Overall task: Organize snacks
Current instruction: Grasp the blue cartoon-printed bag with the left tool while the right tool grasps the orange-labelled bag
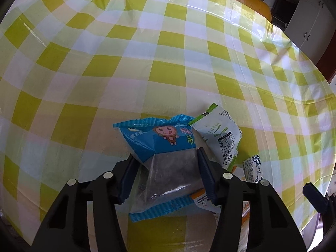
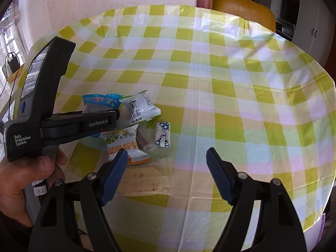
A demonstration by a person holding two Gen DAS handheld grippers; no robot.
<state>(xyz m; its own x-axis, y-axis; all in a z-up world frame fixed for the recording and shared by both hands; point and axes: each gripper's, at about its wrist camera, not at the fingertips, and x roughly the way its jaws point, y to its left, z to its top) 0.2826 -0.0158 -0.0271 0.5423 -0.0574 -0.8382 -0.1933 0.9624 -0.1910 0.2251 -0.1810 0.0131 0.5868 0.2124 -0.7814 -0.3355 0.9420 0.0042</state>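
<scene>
Between the blue pads of the left gripper [image 1: 166,172], clenched on its clear lower half, sits the blue snack packet [image 1: 159,145] with a cartoon face. At two o'clock lies a white-green packet [image 1: 220,134] showing a barcode. Right gripper [image 2: 167,157] gapes empty over the checked tablecloth [image 2: 231,84]; the left tool's body reads "GenRobot.AI" and "Data Acquisition System".

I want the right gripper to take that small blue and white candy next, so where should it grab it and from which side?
Grip the small blue and white candy across its narrow middle, coming from above. It lies flat on the tablecloth with its long axis running away from the right gripper, and its right side is free; the brown packet crowds its left.
</scene>
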